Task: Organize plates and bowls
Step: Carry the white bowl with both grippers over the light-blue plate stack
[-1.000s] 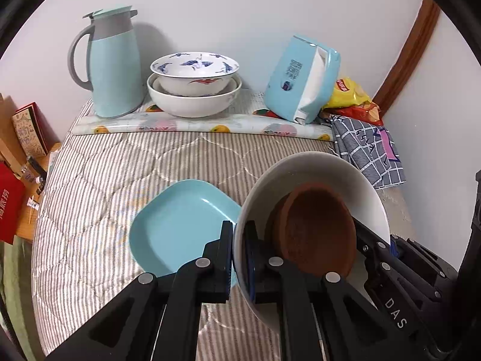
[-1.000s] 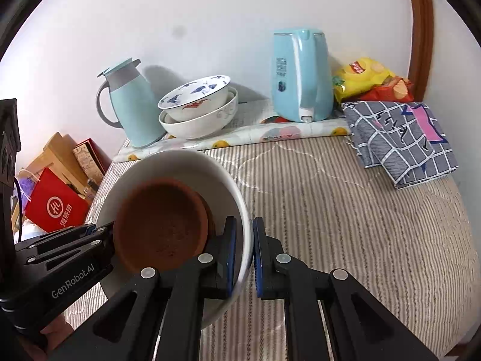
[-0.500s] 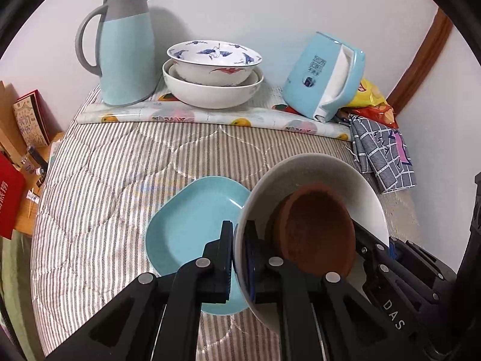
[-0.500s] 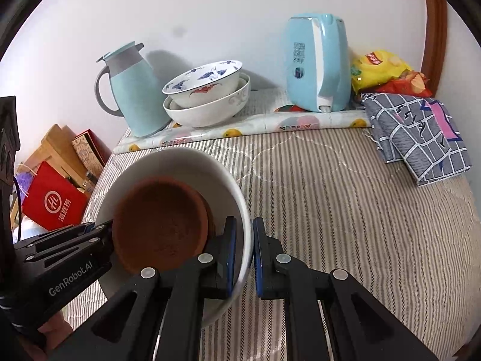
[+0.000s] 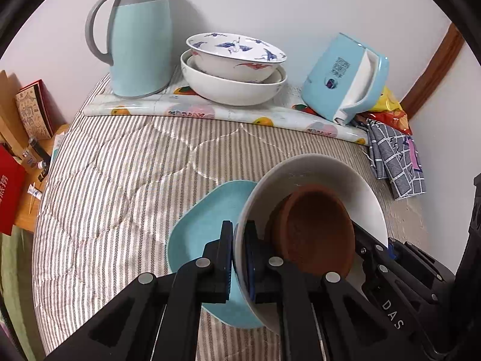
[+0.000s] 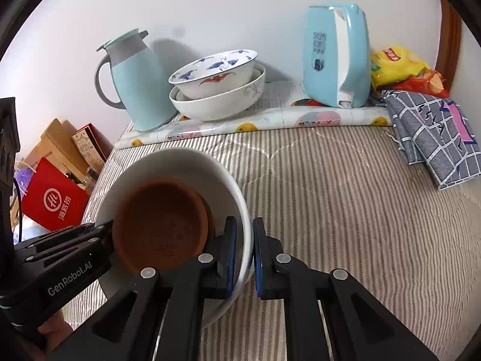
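Both my tools, left [image 5: 237,258] and right [image 6: 244,255], clamp the white bowl [image 5: 324,168] above the blue plate [image 5: 204,222]; next, I'd lower it squarely onto the plate.

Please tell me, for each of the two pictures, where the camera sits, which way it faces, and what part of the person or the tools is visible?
Left wrist: on the left gripper, facing downward at the white bowl; the right gripper shows.
Right wrist: on the right gripper, facing downward at that bowl; the left gripper shows.
Shared: bowl, brown dish, thermos jug, stacked bowls.
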Demonstrator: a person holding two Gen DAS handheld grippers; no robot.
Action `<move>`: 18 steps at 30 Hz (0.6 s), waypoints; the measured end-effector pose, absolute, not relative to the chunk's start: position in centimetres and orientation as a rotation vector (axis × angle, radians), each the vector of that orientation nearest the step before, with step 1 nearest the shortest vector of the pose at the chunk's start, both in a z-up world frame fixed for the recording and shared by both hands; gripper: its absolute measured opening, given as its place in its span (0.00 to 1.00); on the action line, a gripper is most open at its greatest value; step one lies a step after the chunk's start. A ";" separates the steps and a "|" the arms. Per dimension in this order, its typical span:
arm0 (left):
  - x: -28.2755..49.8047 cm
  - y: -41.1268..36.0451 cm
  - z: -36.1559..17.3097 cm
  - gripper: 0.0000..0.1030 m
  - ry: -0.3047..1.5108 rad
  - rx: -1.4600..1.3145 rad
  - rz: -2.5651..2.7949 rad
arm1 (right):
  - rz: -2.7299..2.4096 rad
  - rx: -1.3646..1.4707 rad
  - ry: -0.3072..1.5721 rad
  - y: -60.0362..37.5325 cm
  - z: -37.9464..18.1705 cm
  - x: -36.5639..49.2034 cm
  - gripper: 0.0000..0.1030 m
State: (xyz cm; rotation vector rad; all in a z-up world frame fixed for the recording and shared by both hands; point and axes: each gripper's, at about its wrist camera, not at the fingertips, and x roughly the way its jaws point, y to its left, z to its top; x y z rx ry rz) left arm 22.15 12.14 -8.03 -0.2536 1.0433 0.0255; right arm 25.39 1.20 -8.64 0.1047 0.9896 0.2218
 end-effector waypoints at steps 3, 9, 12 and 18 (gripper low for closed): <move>22.3 12.6 -8.5 0.08 1.051 -0.257 0.032 | 0.226 0.103 1.000 1.6 -9.0 25.7 0.10; 22.5 13.5 -9.4 0.08 1.067 -0.270 0.043 | 0.236 0.094 1.019 2.4 -9.8 26.2 0.10; 22.6 13.8 -9.9 0.08 1.077 -0.272 0.047 | 0.240 0.089 1.027 2.8 -10.2 26.4 0.10; 22.8 14.5 -11.1 0.08 1.100 -0.279 0.058 | 0.248 0.091 1.056 3.4 -11.4 26.8 0.10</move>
